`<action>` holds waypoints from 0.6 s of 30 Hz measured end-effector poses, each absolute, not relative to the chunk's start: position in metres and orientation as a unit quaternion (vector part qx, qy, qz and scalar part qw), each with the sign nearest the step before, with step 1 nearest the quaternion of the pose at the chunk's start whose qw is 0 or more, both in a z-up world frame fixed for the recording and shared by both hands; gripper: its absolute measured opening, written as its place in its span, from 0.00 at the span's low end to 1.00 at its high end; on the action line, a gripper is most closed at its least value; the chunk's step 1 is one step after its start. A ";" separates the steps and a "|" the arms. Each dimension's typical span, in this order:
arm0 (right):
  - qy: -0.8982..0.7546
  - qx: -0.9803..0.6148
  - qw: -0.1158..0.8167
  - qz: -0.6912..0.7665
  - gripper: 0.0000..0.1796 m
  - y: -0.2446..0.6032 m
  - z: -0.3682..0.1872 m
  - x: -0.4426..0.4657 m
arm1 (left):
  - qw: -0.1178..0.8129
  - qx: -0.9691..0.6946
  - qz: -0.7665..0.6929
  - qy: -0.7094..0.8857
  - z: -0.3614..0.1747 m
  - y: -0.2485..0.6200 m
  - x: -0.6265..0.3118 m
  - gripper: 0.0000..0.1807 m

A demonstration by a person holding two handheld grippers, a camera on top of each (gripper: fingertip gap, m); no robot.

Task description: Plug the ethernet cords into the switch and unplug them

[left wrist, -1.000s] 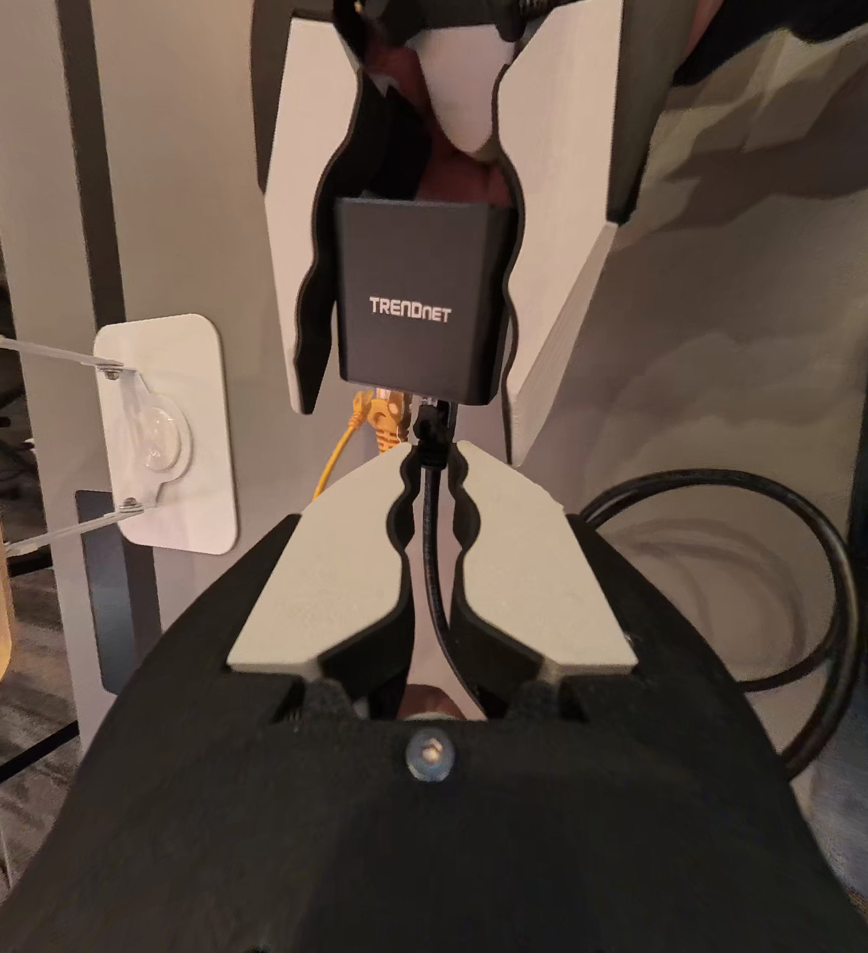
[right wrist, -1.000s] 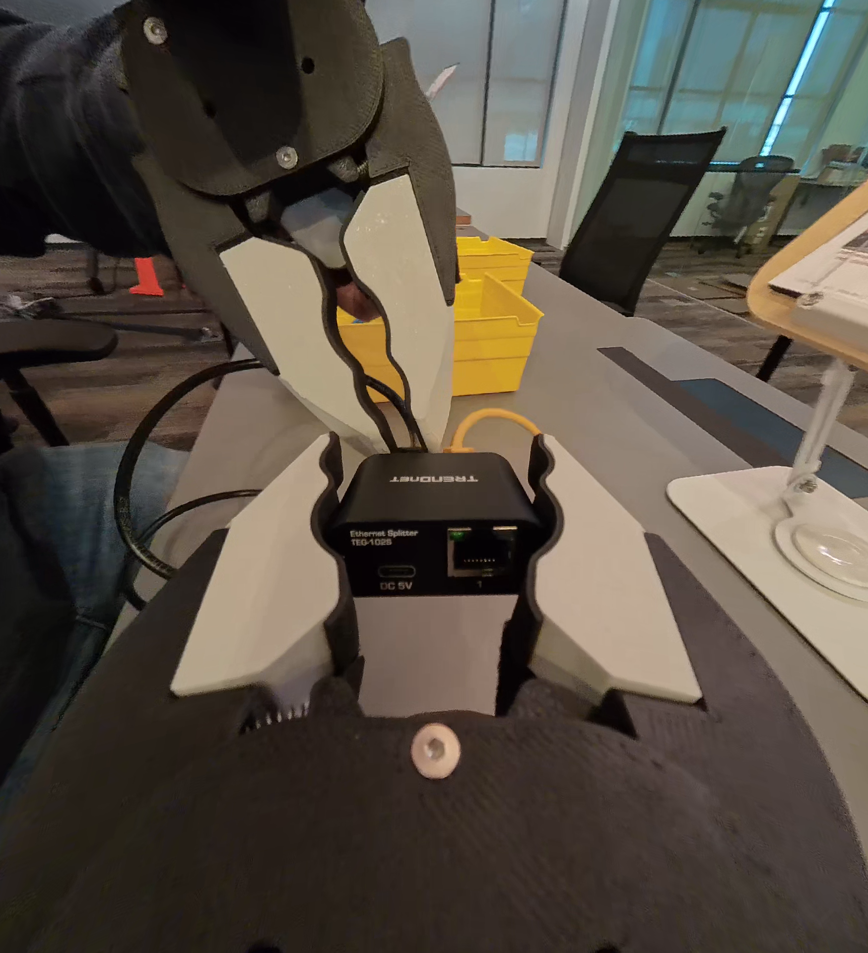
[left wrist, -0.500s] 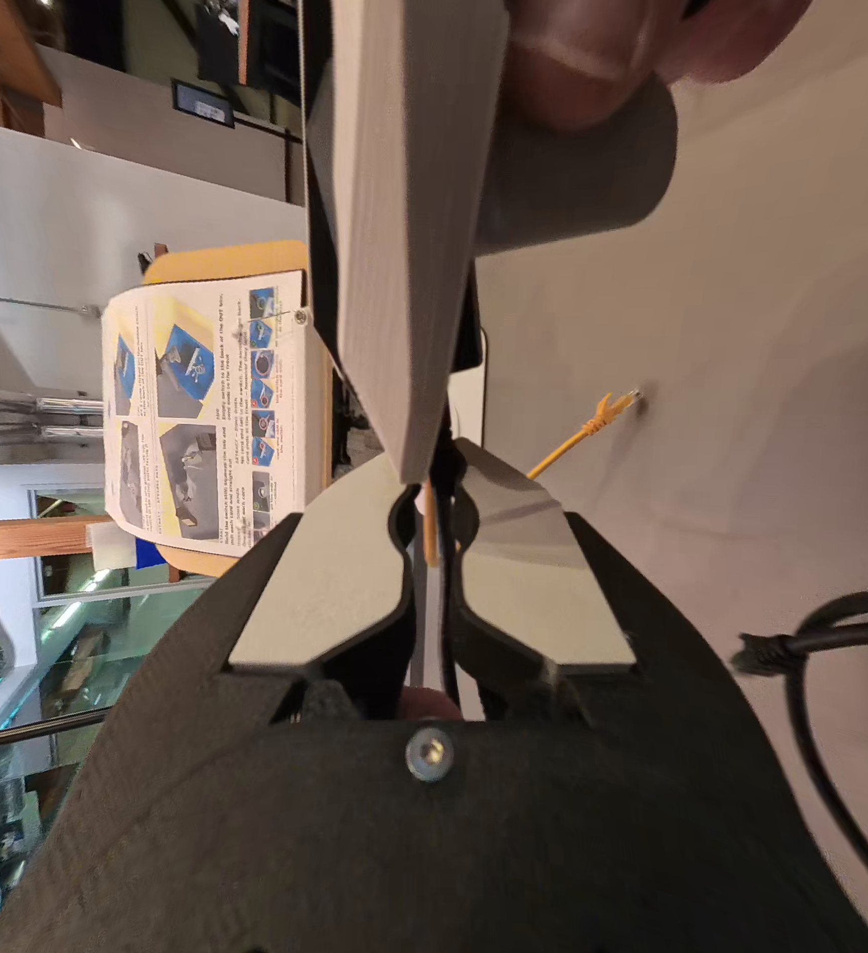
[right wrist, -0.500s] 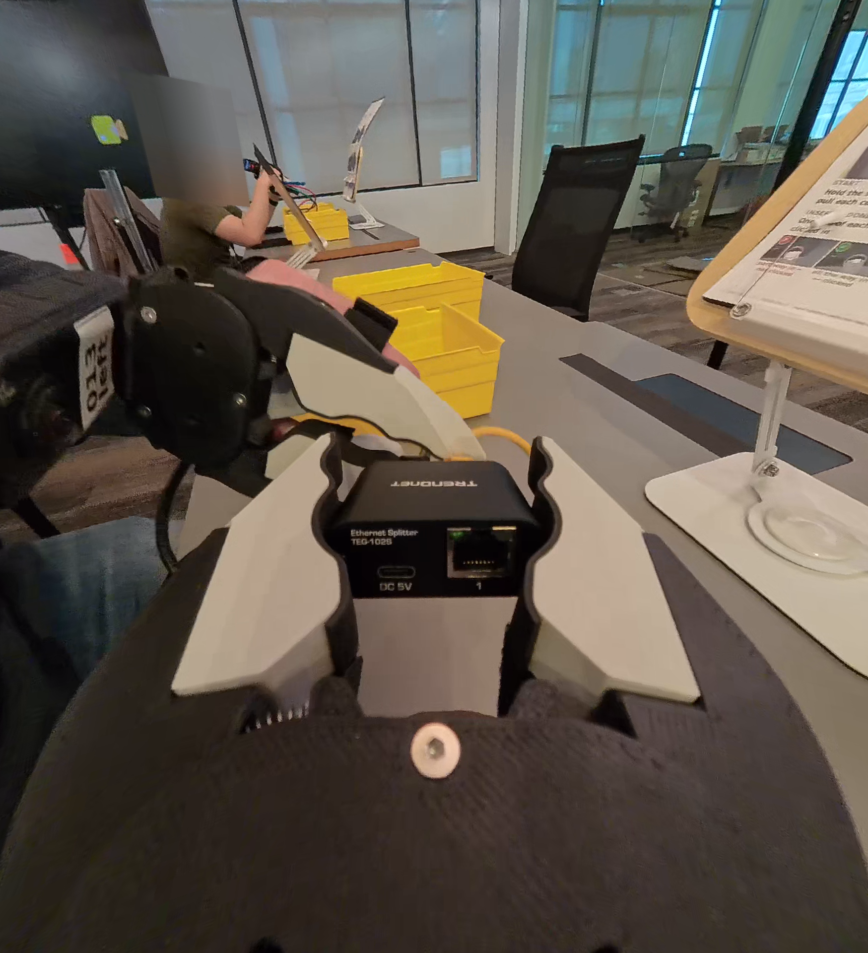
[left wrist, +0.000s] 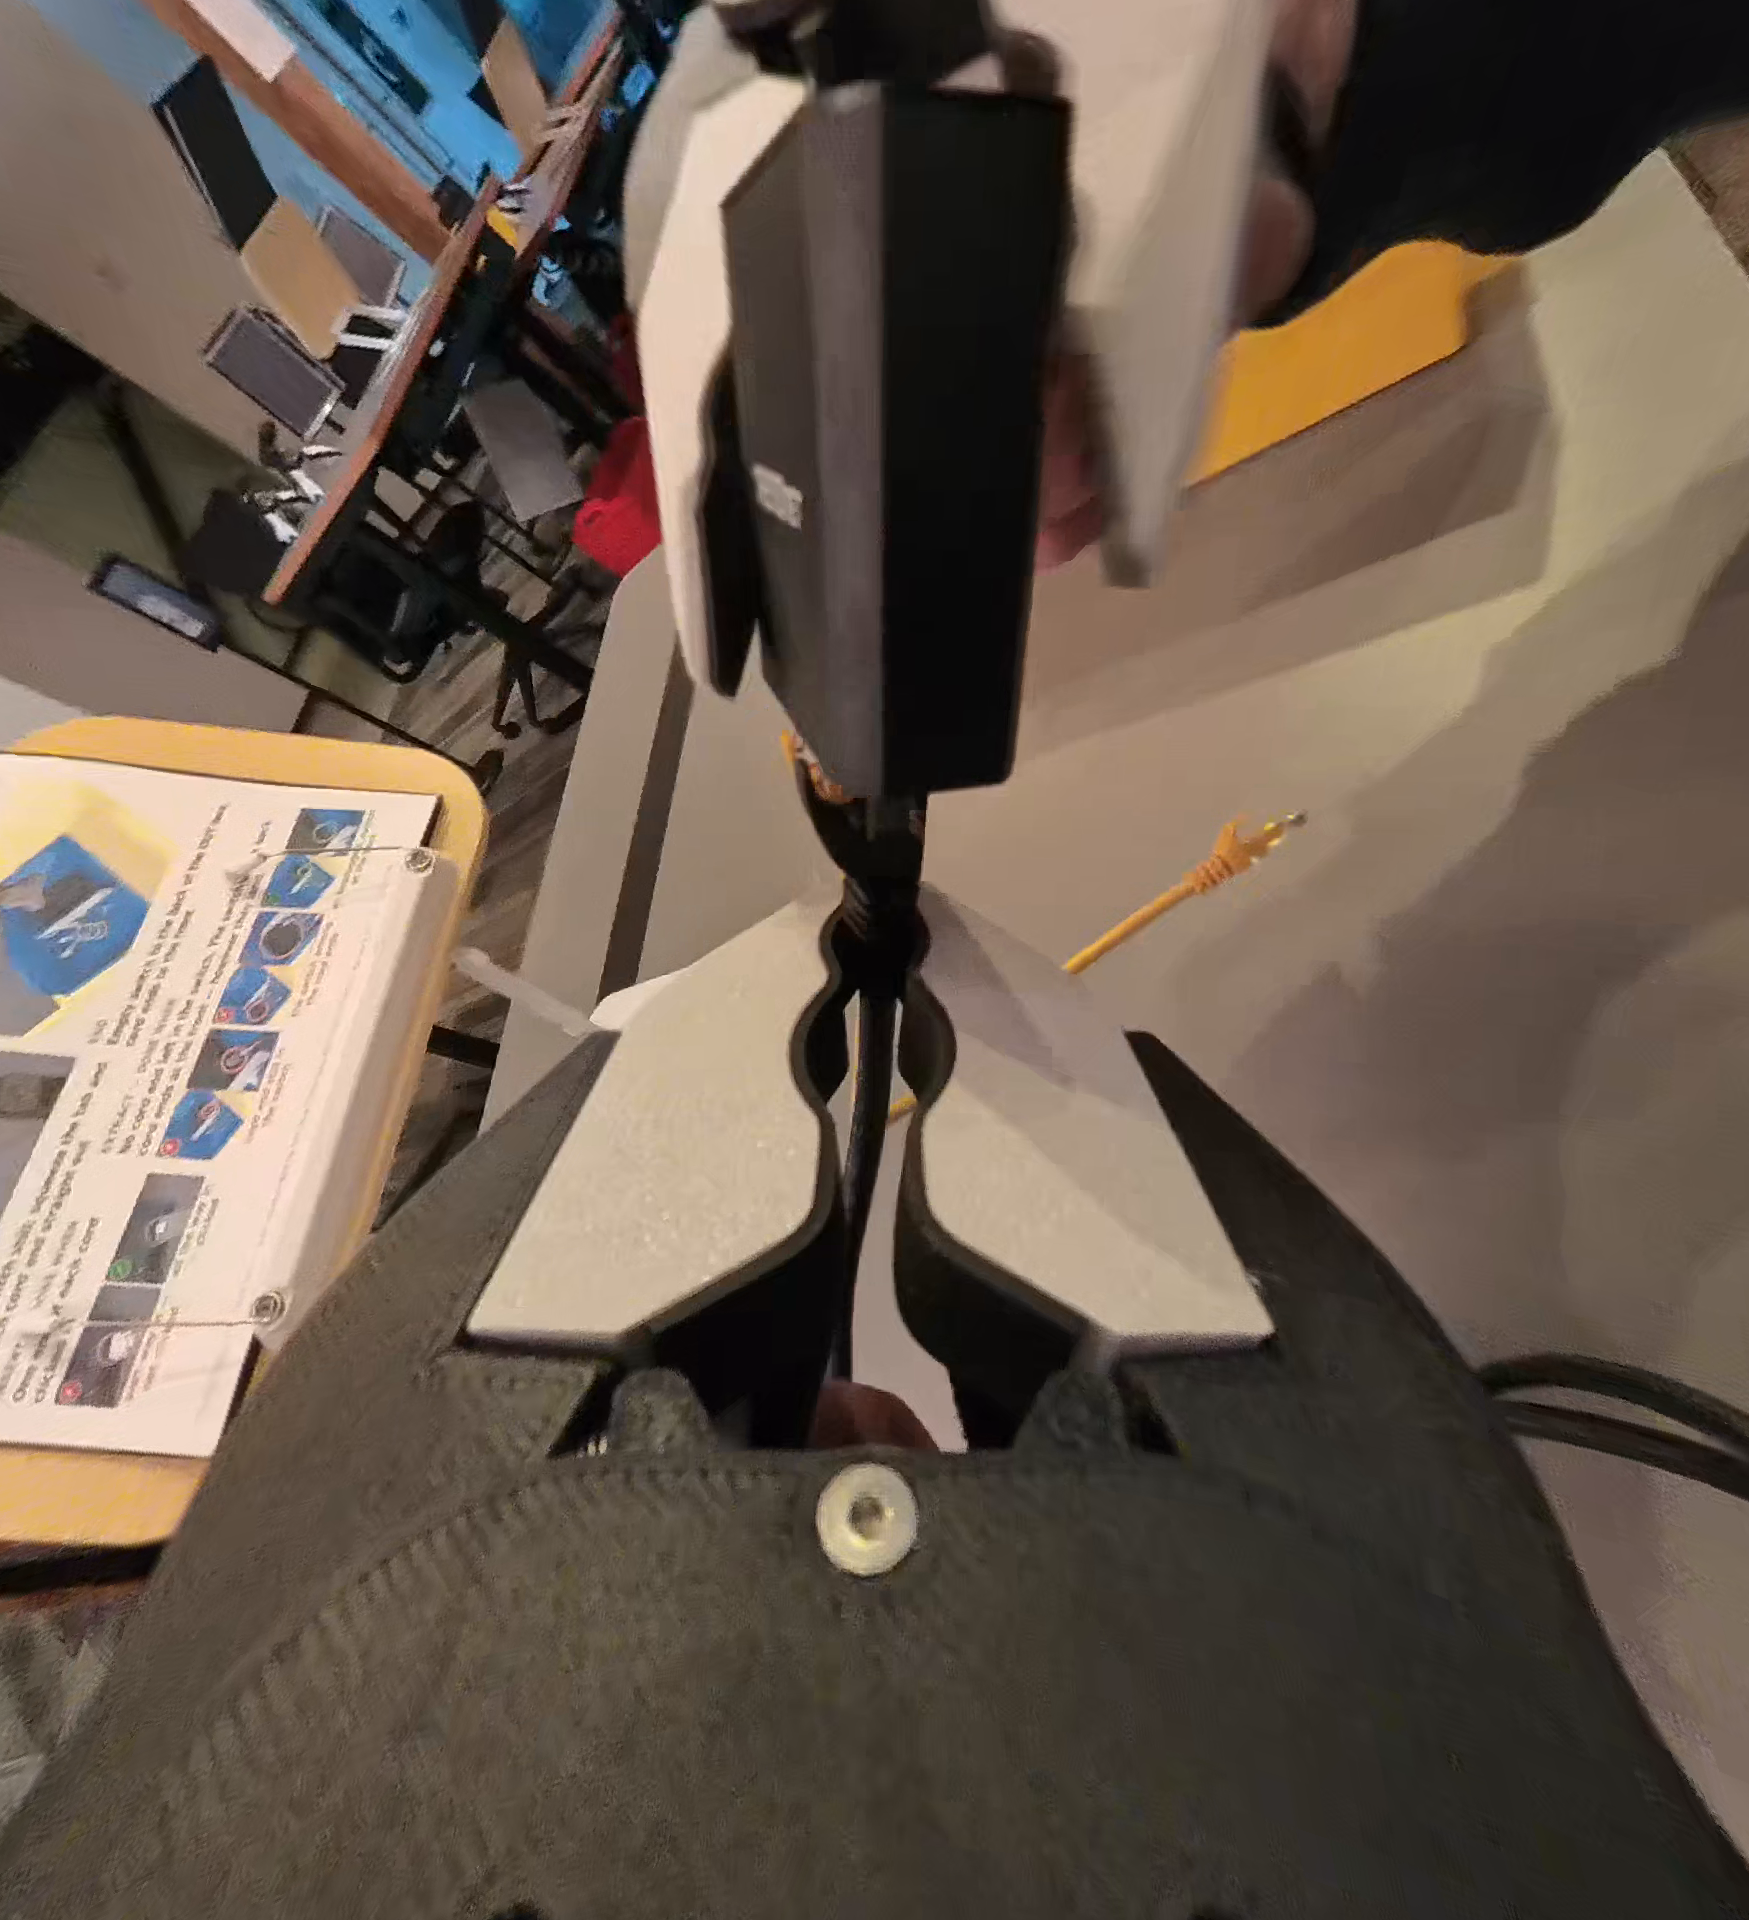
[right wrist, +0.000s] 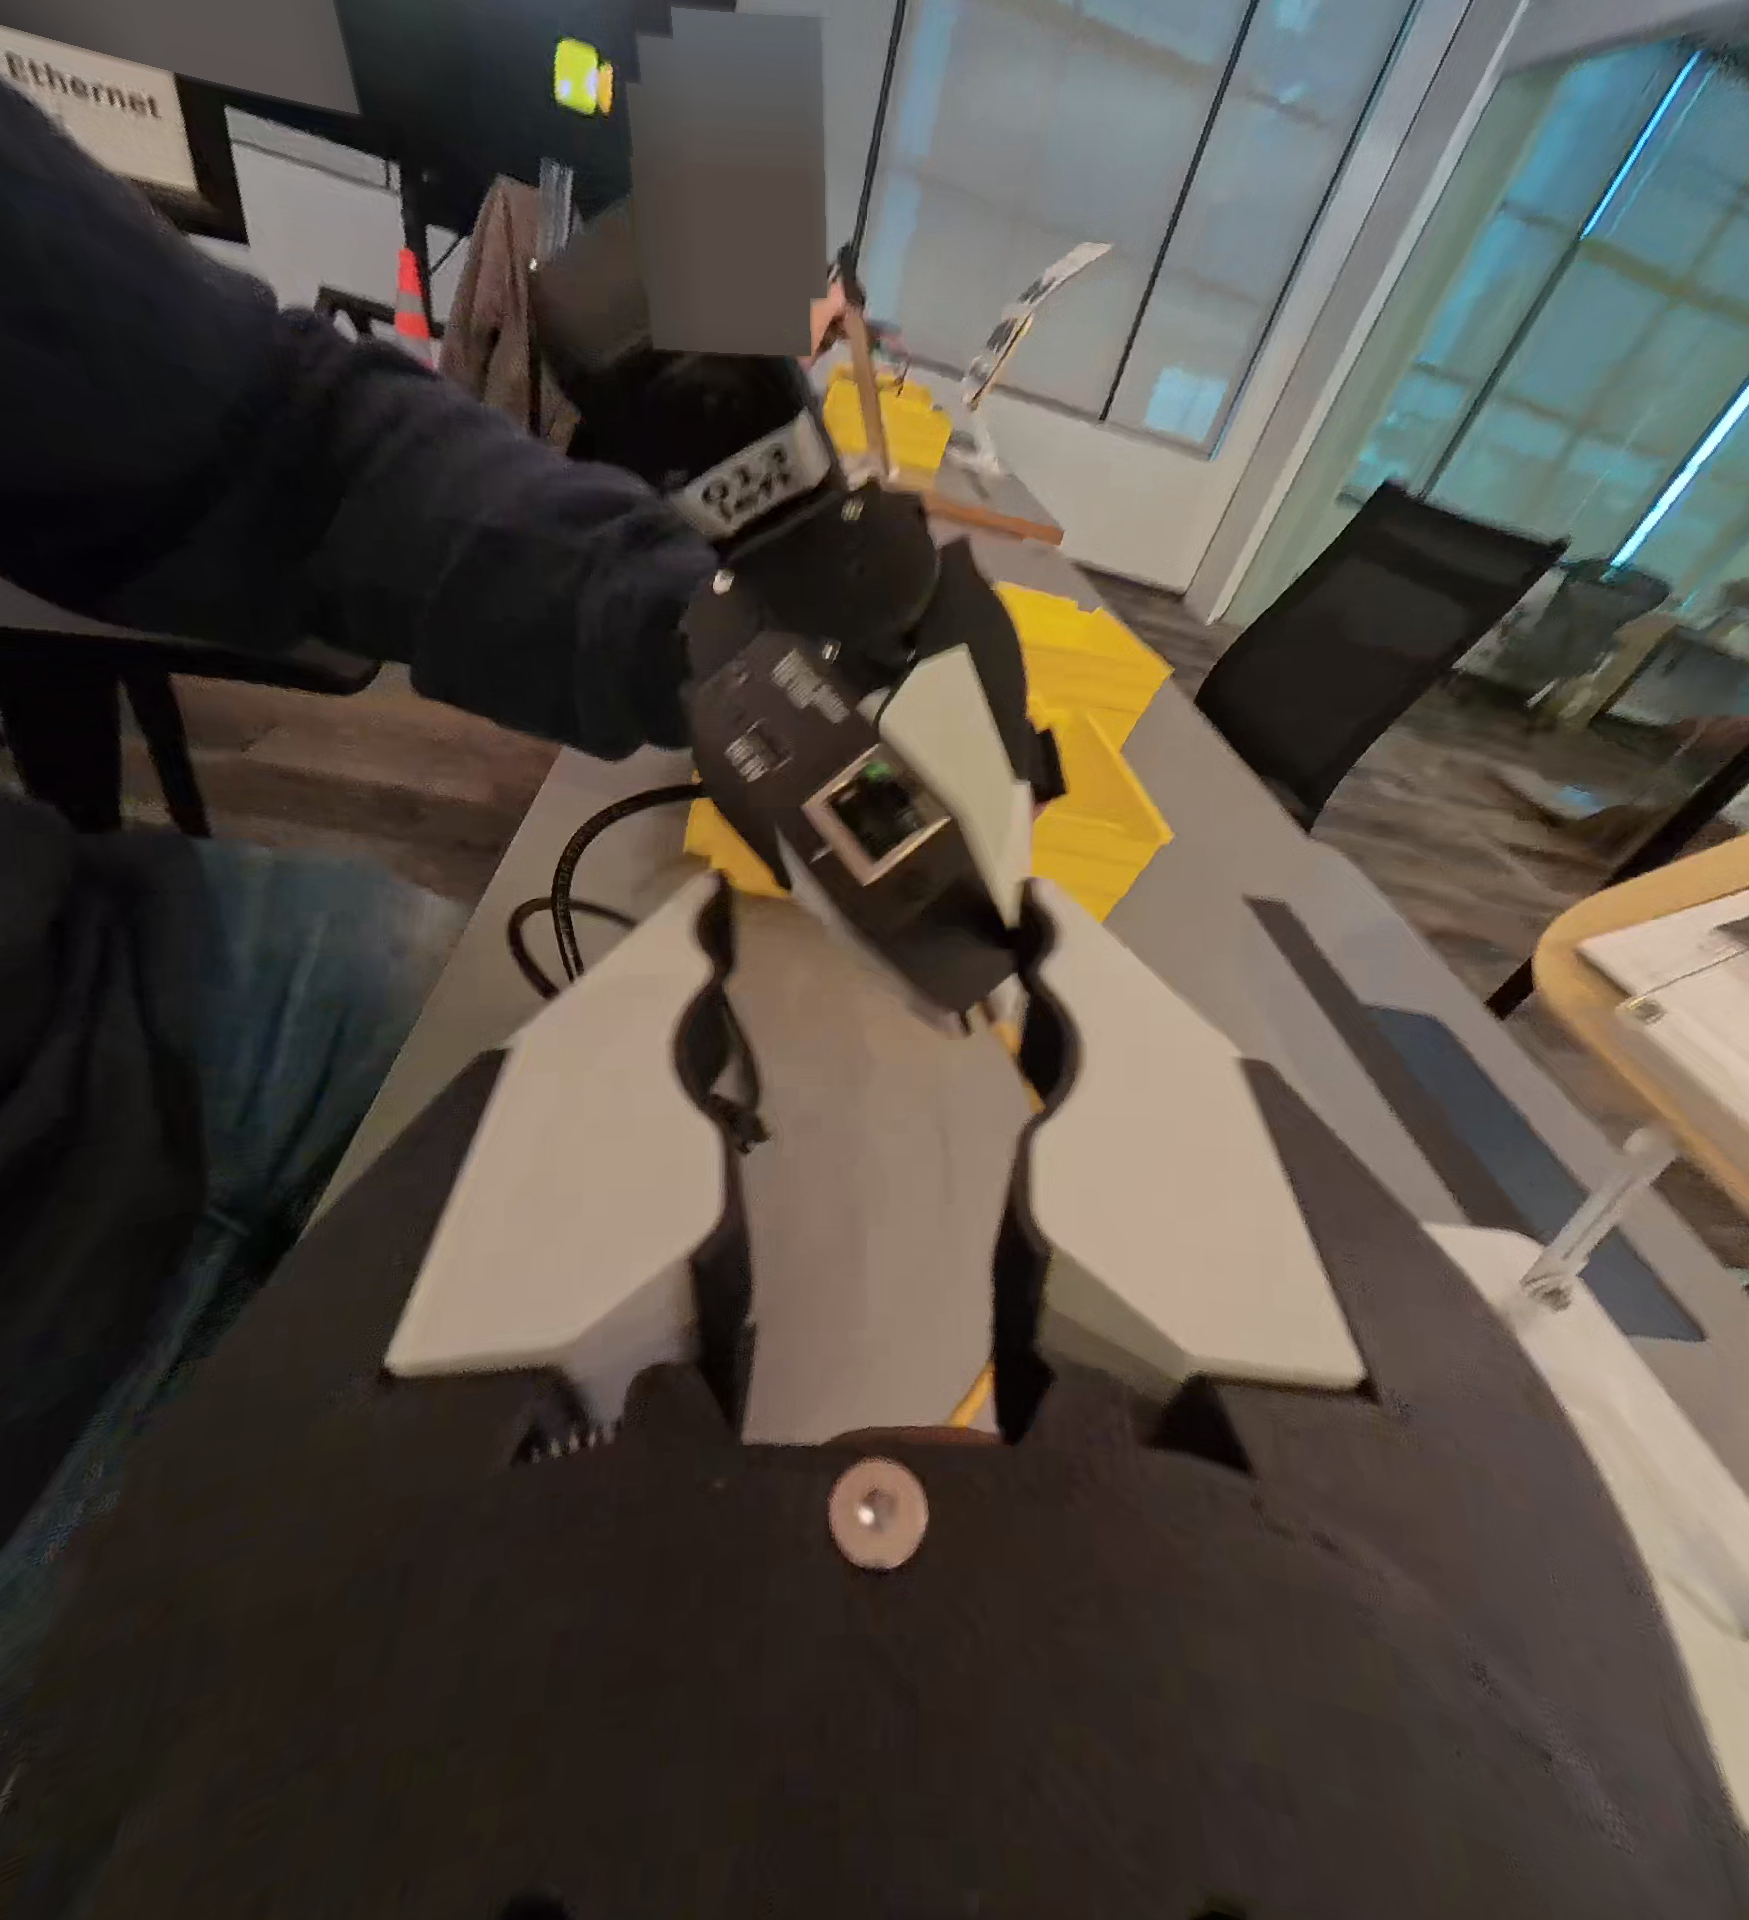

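Note:
The black switch is seen edge-on just above my left gripper, which is shut on the black cord's plug where it enters the switch. An orange-yellow plug sits in the port beside it. My right gripper is open and not clamped on anything. The switch hangs tilted at its fingertips, its empty port facing the camera. The right gripper's white fingers flank the switch loosely. A loose yellow cord end lies on the grey table. The picture is motion-blurred.
An instruction sheet on a wooden stand is at the left; it also shows in the right wrist view on a white base. Yellow bins stand behind the switch. A coiled black cord and its loose plug lie on the table.
My right gripper has let go of the switch, which now tilts beyond its tips. My left gripper, still shut on the black cord, has swung round with the switch.

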State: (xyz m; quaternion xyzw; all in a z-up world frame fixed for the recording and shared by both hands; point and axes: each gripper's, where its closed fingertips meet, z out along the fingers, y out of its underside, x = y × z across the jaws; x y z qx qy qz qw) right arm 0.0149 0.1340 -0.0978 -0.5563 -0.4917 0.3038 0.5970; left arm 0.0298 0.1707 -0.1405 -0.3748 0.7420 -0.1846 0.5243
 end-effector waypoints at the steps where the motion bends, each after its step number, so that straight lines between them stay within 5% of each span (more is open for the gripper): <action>1: -0.491 -0.545 0.608 0.303 0.21 0.133 -0.092 0.014 | 0.524 -0.368 -0.184 0.746 -0.141 0.168 0.030 0.02; 5: -0.504 -0.565 0.607 0.242 0.15 0.141 -0.093 0.012 | 0.507 -0.396 -0.181 0.744 -0.150 0.173 0.033 0.03; 8: -0.510 -0.594 0.596 0.177 0.12 0.151 -0.100 0.014 | 0.522 -0.417 -0.156 0.728 -0.143 0.185 0.029 0.25; 11: -0.515 -0.616 0.585 0.112 0.12 0.159 -0.108 0.017 | 0.576 -0.397 -0.123 0.704 -0.113 0.183 0.021 0.32; 18: -0.560 -0.632 0.535 -0.004 0.12 0.167 -0.127 0.014 | 0.550 -0.318 0.054 0.770 -0.122 0.171 0.017 0.19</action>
